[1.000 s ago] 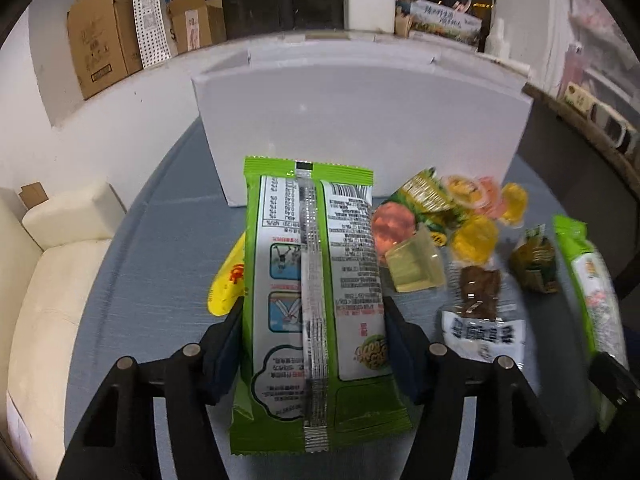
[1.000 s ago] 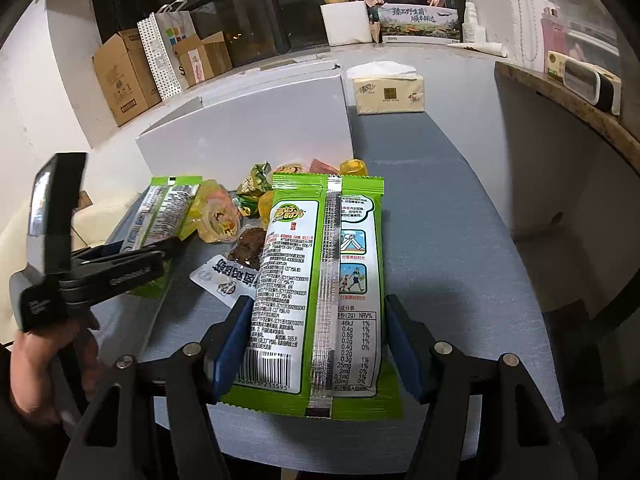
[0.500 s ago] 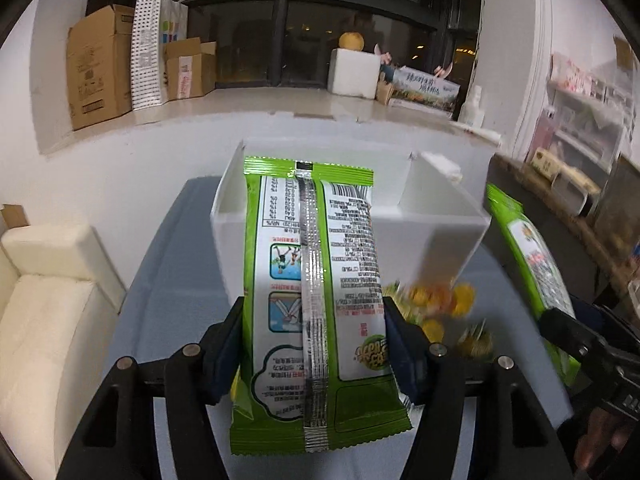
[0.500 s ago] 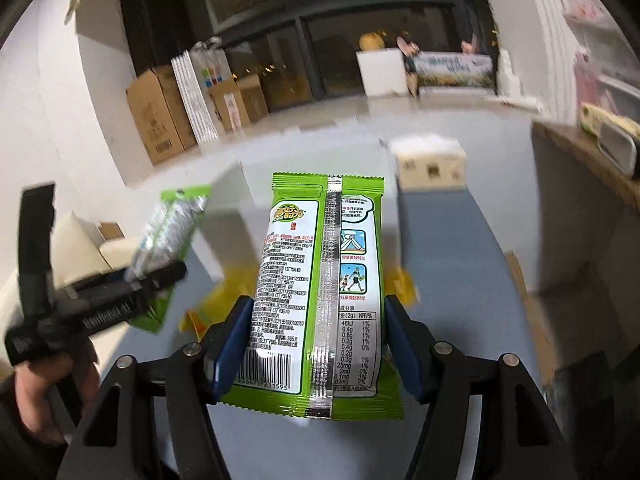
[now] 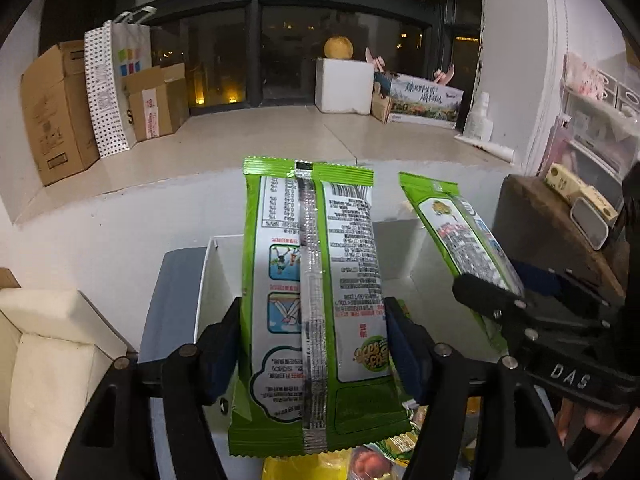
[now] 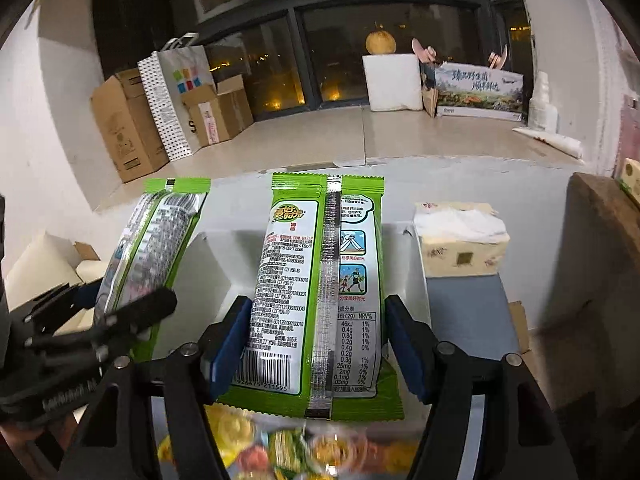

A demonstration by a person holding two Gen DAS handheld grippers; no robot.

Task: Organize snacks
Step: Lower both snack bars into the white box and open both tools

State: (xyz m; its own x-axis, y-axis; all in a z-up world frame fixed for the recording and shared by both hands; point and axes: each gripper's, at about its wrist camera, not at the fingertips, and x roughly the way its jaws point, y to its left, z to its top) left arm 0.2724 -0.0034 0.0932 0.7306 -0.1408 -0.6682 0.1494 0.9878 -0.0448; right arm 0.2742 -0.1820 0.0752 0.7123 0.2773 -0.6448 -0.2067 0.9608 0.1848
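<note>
Left claw (image 5: 312,344) closed on a green snack packet (image 5: 316,304), held upright above the open white box (image 5: 208,280). Right claw (image 6: 316,344) closed on a second green packet (image 6: 320,292), also above the box (image 6: 404,248). Loose jellies and candies (image 6: 320,448) blurred below, on the grey bench (image 5: 172,296). Tissue pack (image 6: 460,240) beside the box.

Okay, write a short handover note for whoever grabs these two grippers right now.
Left gripper: shut on a green snack packet, held above the white box.
Right gripper: shut on a second green packet, also over the box.
Done: both packets lifted off the table.
Left: neither packet is released yet, and the loose jelly cups and small snacks below still need sorting.
</note>
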